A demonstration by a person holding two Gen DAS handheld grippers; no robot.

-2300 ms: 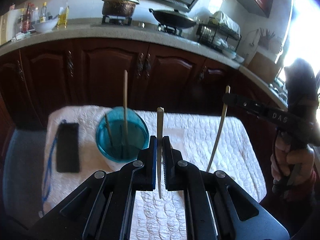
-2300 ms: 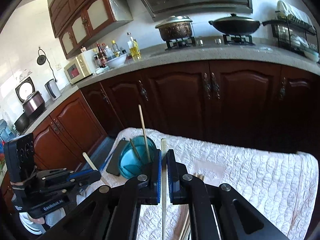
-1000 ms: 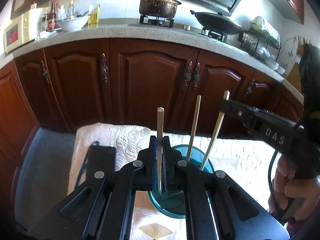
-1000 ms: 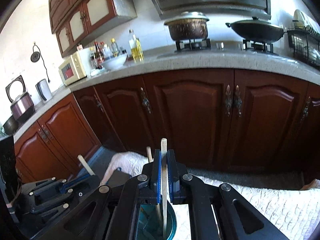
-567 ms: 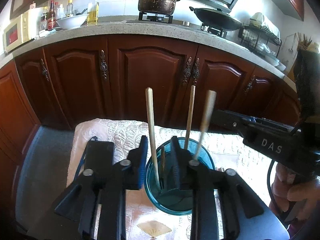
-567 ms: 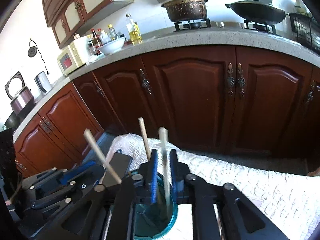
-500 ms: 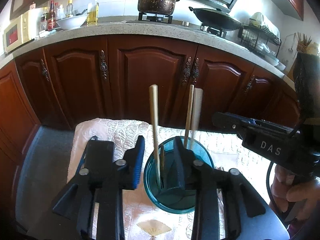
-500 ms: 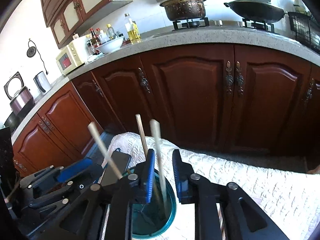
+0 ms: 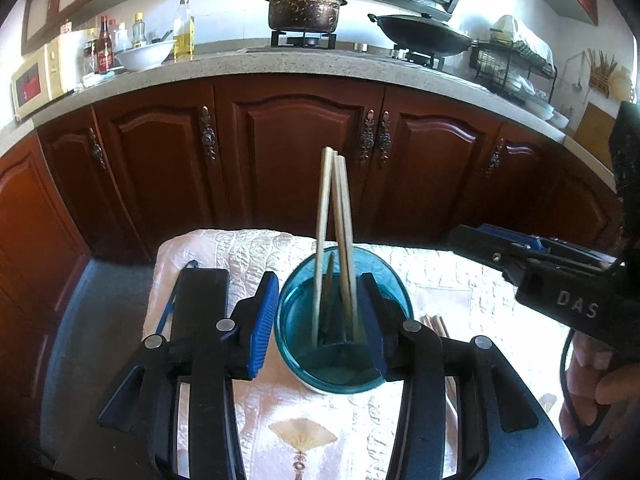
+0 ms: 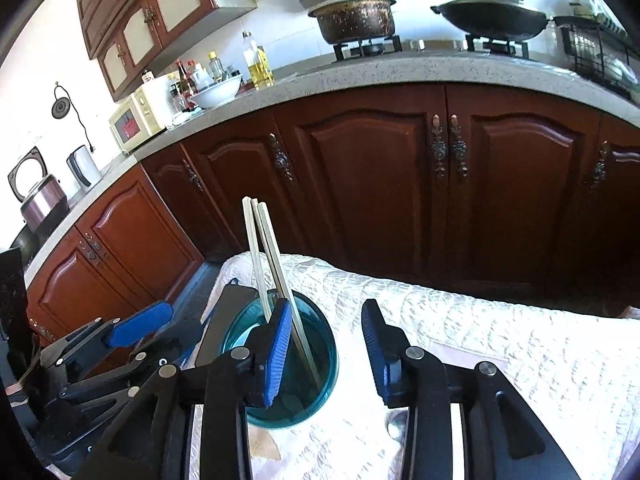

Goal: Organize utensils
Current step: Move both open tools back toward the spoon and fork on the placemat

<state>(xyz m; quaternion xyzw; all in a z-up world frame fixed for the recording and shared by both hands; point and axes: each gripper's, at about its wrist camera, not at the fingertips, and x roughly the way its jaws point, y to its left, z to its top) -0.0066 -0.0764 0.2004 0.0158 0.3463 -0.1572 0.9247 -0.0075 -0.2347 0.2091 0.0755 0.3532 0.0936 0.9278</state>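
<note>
Three chopsticks (image 9: 334, 216) stand in the blue cup (image 9: 344, 320) on the cloth-covered tabletop (image 9: 460, 280), both the left gripper (image 9: 320, 320) and right gripper (image 10: 326, 348) have fingers spread and empty, a few more chopsticks (image 9: 434, 324) beside the cup look left to collect.

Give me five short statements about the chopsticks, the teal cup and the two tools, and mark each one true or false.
1. Three chopsticks stand in the teal cup. True.
2. The left tool is clamped on a chopstick. False: its jaws stand wide apart, on either side of the cup.
3. The right tool is open and holds nothing. True.
4. The cup lies tipped on its side. False: it stands upright on the white quilted cloth.
5. A black flat object lies on the cloth beside the cup. True.
</note>
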